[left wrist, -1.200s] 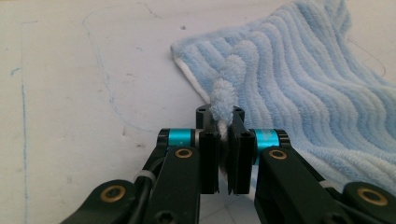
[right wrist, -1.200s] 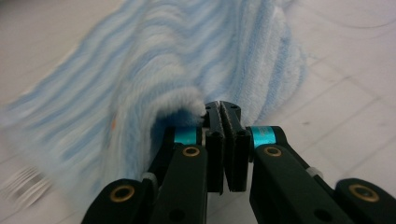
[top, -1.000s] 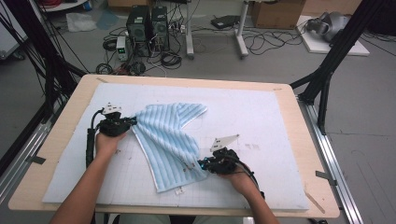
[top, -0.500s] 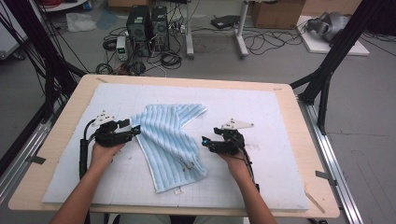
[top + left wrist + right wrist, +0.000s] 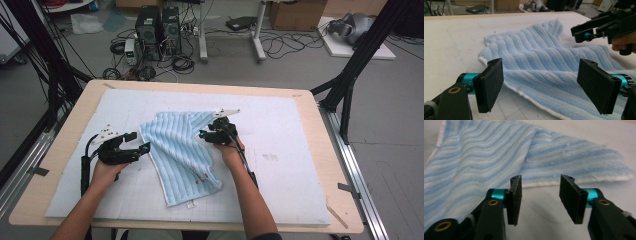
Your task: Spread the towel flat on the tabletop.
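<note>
White mat (image 5: 280, 165) beneath crumpled towel (image 5: 180, 150)

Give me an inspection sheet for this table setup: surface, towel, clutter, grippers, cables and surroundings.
Surface: wooden table with a white mat on top, faint marks right of centre.
Job's things: blue striped towel, crumpled and partly folded, lying on the mat.
Clutter: nothing seen on the mat besides the towel.
Grippers: left gripper open at the towel's left edge, jaws just opening; right gripper open at the towel's far right edge, jaws just closing, nothing between them.
Cables: one trails from each gripper; tangled cables on the floor.
Surroundings: computer towers, cardboard boxes, black frame.
</note>
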Demonstrator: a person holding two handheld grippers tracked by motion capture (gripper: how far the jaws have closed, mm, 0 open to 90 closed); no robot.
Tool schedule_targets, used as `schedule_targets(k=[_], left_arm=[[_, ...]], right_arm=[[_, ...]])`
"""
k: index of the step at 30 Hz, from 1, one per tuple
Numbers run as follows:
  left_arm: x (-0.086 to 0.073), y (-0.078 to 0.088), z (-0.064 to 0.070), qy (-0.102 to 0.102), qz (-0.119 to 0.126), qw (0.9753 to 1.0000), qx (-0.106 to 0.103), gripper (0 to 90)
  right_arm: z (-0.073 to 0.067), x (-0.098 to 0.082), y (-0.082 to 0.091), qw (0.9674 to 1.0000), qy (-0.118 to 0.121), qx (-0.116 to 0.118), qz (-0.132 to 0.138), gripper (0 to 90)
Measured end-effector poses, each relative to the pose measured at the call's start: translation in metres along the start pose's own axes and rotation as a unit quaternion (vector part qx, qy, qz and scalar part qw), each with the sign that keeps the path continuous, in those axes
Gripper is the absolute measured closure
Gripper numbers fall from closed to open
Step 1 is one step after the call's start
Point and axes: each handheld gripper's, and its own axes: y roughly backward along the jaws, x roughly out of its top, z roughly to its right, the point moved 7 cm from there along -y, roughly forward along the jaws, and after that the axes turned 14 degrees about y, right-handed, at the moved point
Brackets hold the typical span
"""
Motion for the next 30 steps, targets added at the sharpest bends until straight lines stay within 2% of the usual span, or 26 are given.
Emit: schedule_targets(k=[3, 5, 7, 8, 9, 10, 12, 14, 16, 18, 21, 23, 25, 28, 30], left_arm=[[-0.002, -0.002, 0.001, -0.003, -0.005, 1.0000, 0.000, 22.8], [-0.003, -0.003, 0.001, -0.004, -0.006, 1.0000, 0.002, 22.9], [-0.003, -0.004, 0.001, -0.005, -0.005, 1.0000, 0.001, 23.2], [-0.003, -0.004, 0.001, -0.005, -0.005, 1.0000, 0.001, 23.2], [-0.003, -0.003, 0.001, -0.003, -0.005, 1.0000, 0.001, 23.2], [-0.003, -0.003, 0.000, -0.004, -0.005, 1.0000, 0.001, 23.2], [-0.002, -0.003, 0.000, -0.002, -0.004, 1.0000, 0.003, 23.2], [-0.002, -0.002, -0.001, 0.000, -0.004, 1.0000, 0.005, 23.2], [-0.002, -0.002, -0.002, 0.001, -0.001, 1.0000, 0.007, 23.3], [-0.001, -0.002, -0.002, 0.004, 0.000, 1.0000, 0.008, 23.7], [-0.002, -0.003, -0.002, 0.005, -0.003, 0.9999, 0.008, 24.1], [-0.002, -0.004, -0.002, 0.006, -0.003, 0.9999, 0.008, 24.7], [-0.003, -0.004, -0.002, 0.005, -0.004, 1.0000, 0.007, 24.7], [-0.004, -0.005, -0.002, 0.005, -0.007, 0.9999, 0.008, 24.6], [-0.004, -0.005, -0.002, 0.005, -0.008, 0.9999, 0.009, 24.7]], right_arm=[[-0.001, 0.005, -0.018, 1.0000, 0.001, -0.002, -0.008, 55.5], [-0.002, 0.004, -0.029, 0.9996, 0.005, -0.003, -0.027, 57.2], [-0.002, 0.008, -0.032, 0.9990, 0.024, -0.013, -0.034, 63.3], [-0.002, 0.008, -0.033, 0.9979, 0.043, -0.022, -0.043, 71.5], [-0.004, 0.009, -0.033, 0.9973, 0.059, -0.011, -0.044, 78.2], [-0.005, 0.010, -0.032, 0.9964, 0.068, -0.011, -0.051, 85.4], [-0.004, 0.011, -0.031, 0.9925, 0.097, -0.021, -0.072, 86.5], [0.003, 0.011, -0.028, 0.9907, 0.101, -0.037, -0.084, 86.7], [0.015, 0.008, -0.024, 0.9906, 0.089, -0.059, -0.086, 86.8], [0.033, 0.003, -0.017, 0.9903, 0.059, -0.091, -0.087, 86.8], [0.064, -0.003, -0.001, 0.9843, 0.009, -0.160, -0.074, 86.9], [0.079, -0.007, 0.009, 0.9789, -0.025, -0.192, -0.064, 86.9], [0.088, -0.008, 0.015, 0.9749, -0.044, -0.209, -0.062, 86.8], [0.090, -0.007, 0.015, 0.9765, -0.046, -0.203, -0.058, 86.2], [0.087, -0.004, 0.015, 0.9793, -0.047, -0.191, -0.048, 81.6]])
